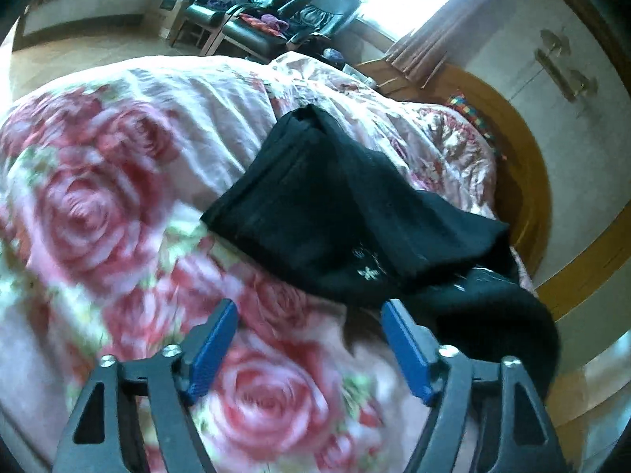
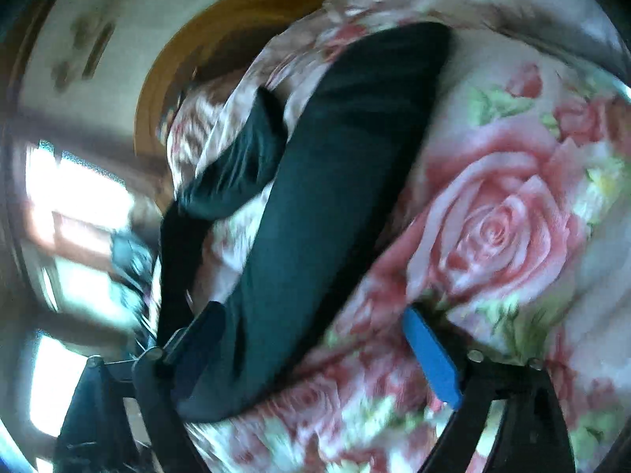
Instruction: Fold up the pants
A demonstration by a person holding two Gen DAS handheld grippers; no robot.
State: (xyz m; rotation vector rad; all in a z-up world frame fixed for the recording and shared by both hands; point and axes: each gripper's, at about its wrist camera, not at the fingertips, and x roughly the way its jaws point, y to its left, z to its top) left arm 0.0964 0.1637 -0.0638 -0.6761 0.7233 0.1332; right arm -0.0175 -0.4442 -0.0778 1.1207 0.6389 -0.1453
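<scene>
Black pants (image 1: 335, 213) lie rumpled and partly doubled over on a rose-print bedspread (image 1: 98, 205), near the bed's right edge. My left gripper (image 1: 309, 307) hovers just short of their near end, open, with only bedspread between its blue pads (image 1: 215, 339). In the right wrist view a long black leg of the pants (image 2: 339, 181) runs diagonally across the bedspread (image 2: 493, 216). My right gripper (image 2: 311, 311) stands open astride that leg, whose cloth lies between the fingers without the blue pad (image 2: 430, 354) pressing on it. Both views are blurred.
Beyond the bed stand black armchairs (image 1: 284, 15) piled with clothes, and a bright window with curtains (image 1: 426, 8). A pale wardrobe (image 1: 560, 90) and a strip of wooden floor (image 1: 524, 165) lie past the bed's right edge.
</scene>
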